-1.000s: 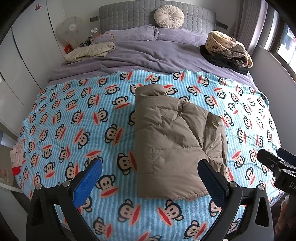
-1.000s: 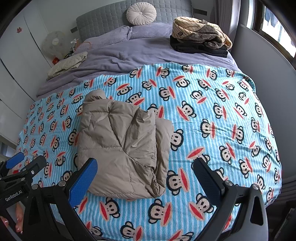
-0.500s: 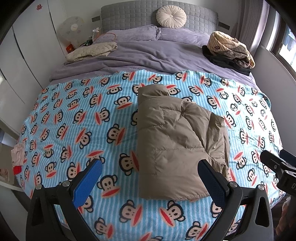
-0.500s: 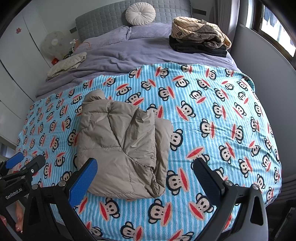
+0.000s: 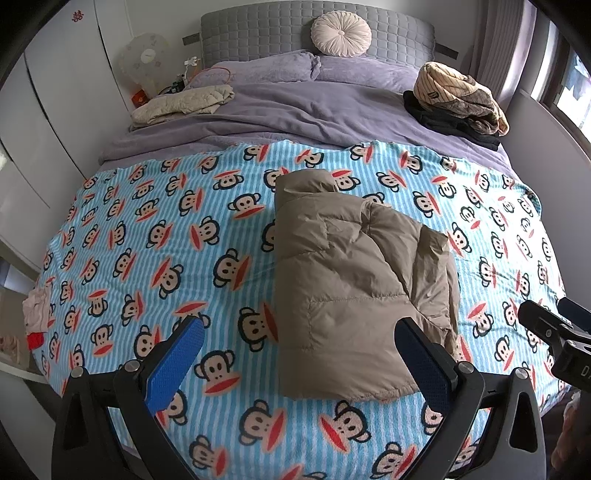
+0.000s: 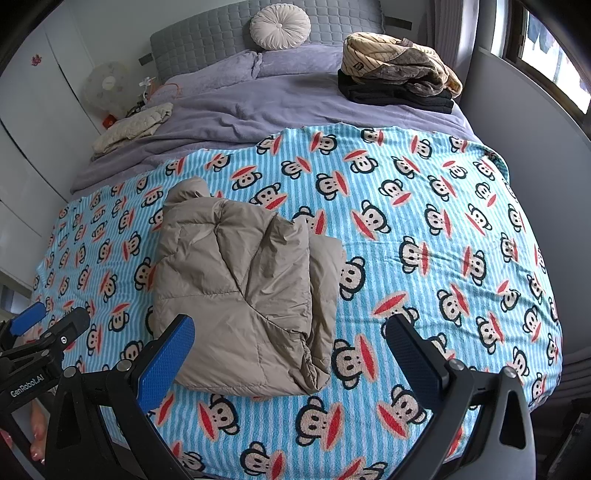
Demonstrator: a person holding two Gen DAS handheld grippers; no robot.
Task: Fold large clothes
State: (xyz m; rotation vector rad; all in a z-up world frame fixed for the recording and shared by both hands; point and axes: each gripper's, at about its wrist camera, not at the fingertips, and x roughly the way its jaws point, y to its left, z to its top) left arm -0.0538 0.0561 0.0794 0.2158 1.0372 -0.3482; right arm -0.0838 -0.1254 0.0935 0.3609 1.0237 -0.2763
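Note:
A tan puffer jacket [image 5: 351, 280] lies folded into a thick rectangle on the blue monkey-print blanket [image 5: 166, 236], near the bed's foot. It also shows in the right wrist view [image 6: 243, 288]. My left gripper [image 5: 299, 358] is open and empty, held above the bed's foot, just short of the jacket's near edge. My right gripper [image 6: 290, 356] is open and empty, over the jacket's near right corner. Each gripper shows at the edge of the other's view: the right one [image 5: 554, 332], the left one [image 6: 40, 332].
A purple duvet [image 5: 295, 110] covers the bed's head end. A pile of folded clothes [image 5: 458, 99] sits at the far right, a beige quilted garment [image 5: 184, 103] at the far left. A round cushion [image 5: 341, 33] leans on the grey headboard. Walls flank both sides.
Both grippers have drawn back a little from the bed and stayed open. The jacket has not moved.

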